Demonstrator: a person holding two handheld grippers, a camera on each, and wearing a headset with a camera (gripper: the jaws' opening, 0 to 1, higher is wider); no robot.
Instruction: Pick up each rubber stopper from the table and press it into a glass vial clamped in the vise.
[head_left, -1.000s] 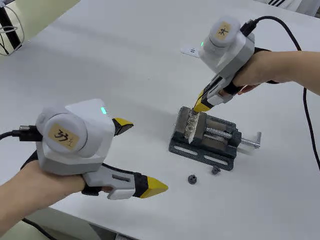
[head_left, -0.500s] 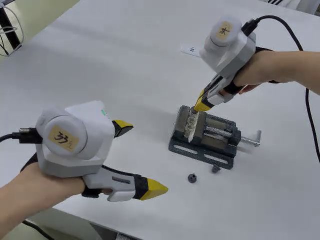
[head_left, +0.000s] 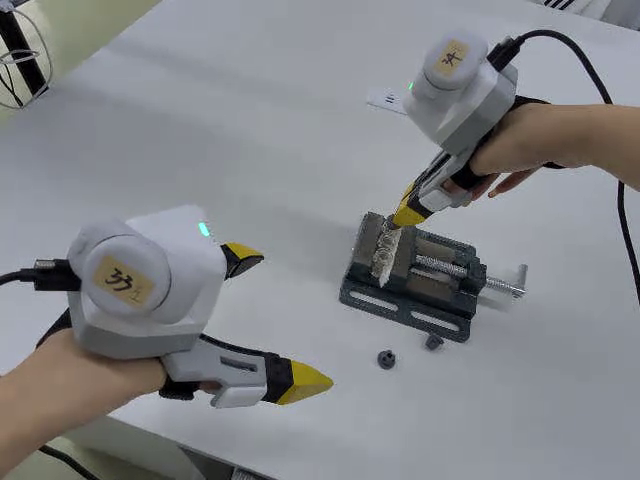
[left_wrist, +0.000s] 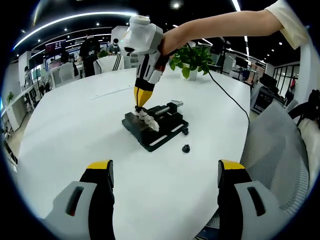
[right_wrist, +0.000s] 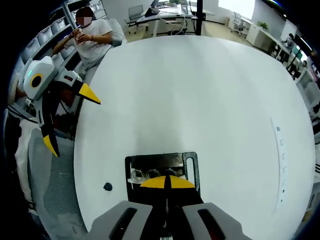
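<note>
We are at the pressing step. The right gripper (head_left: 405, 216) stands over the vise (head_left: 410, 290) with its fingers clenched together, tips at the top of the glass vials (head_left: 384, 252) clamped there. We cannot tell whether a stopper sits under the tips. The left gripper (head_left: 275, 318) hovers with its fingers released, grasping nothing, well apart from the vise. A rubber stopper (head_left: 385, 358) and a second stopper (head_left: 433, 342) lie on the surface (head_left: 250, 120) just beside the vise base. In our judgement, the next move calls for lifting clear, gripping one loose stopper squarely, and seating it over an open vial.
</note>
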